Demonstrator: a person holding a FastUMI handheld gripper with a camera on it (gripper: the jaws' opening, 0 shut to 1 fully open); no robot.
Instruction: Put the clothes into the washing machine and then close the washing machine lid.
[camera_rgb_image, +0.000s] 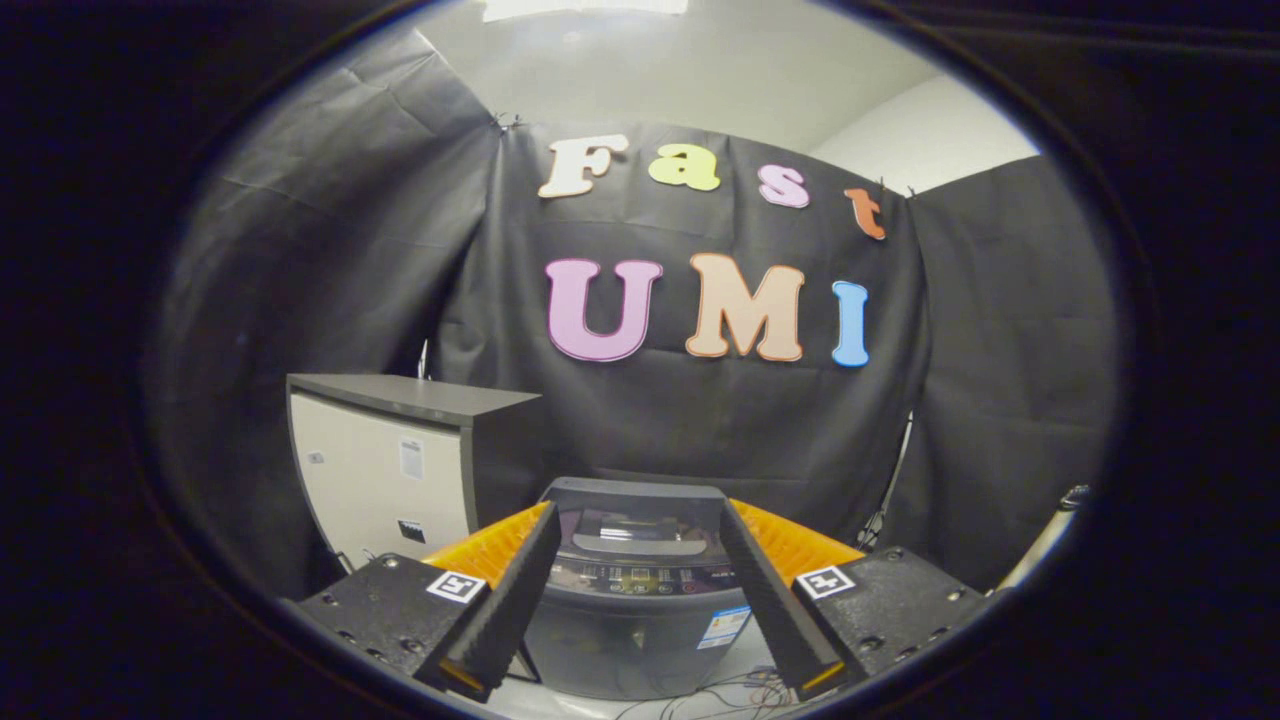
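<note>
1. One top-loading washing machine stands on the floor ahead of the gripper, seen between its two fingers, against the black cloth wall.
2. Its lid lies flat and closed. No clothes can be made out.
3. By my judgement, this fits either clothes already inside with the lid shut again, or a load still waiting elsewhere; the view does not settle which.
4. The gripper's fingers are spread wide apart, holding nothing, short of the machine.
5. One grey-topped cabinet stands just left of the machine. Loose cables lie on the floor at its base.
</note>
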